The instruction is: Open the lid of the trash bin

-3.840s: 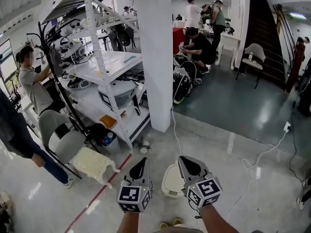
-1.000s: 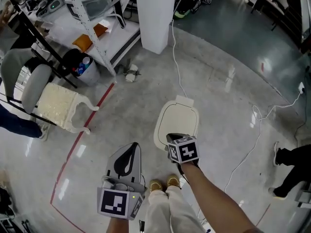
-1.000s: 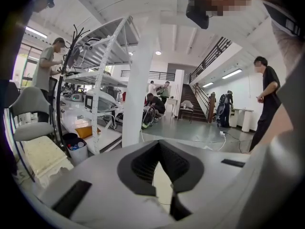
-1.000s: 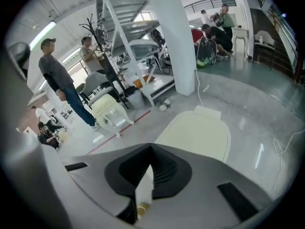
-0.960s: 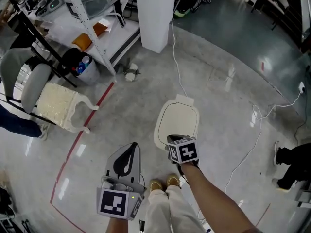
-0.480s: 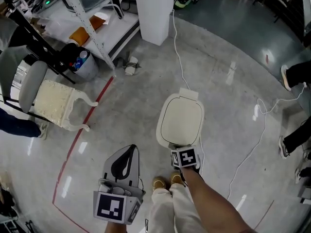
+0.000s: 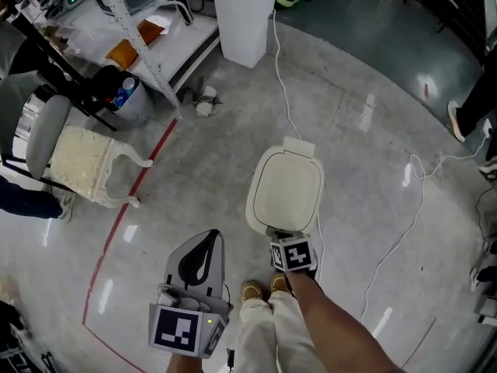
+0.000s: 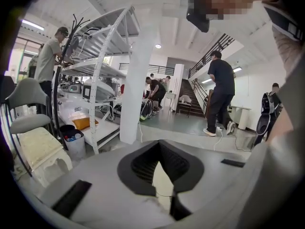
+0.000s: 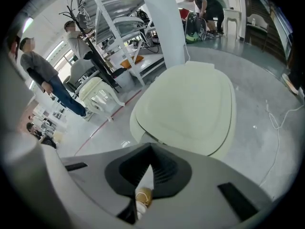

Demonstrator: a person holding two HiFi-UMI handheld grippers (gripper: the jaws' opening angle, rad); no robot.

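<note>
Nearest the person, the left gripper [image 7: 203,243] [image 8: 159,147] is hanging off to the left of the tan shoes [image 7: 262,290], well apart from the bin, and its ribbed black fingers [image 8: 140,166] are pressing tip to tip with nothing between them. The right gripper [image 7: 281,235] [image 9: 151,149] is reaching down just ahead of the shoes, at the near edge of the trash bin [image 7: 285,195]. Its fingers [image 9: 167,171] are also meeting at the tips and gripping nothing, and whether they are touching the bin cannot be told. The cream lid [image 9: 190,99] is lying flat and closed on the bin, which is standing on the grey floor directly in front of the person. A white cable [image 7: 411,231] is trailing over the floor to the right, a red line [image 7: 124,216] is running along it to the left, and a cushioned chair [image 7: 81,162] is sitting beyond that line. Farthest off, a white pillar [image 7: 245,14] is rising beside the shelving.
</note>
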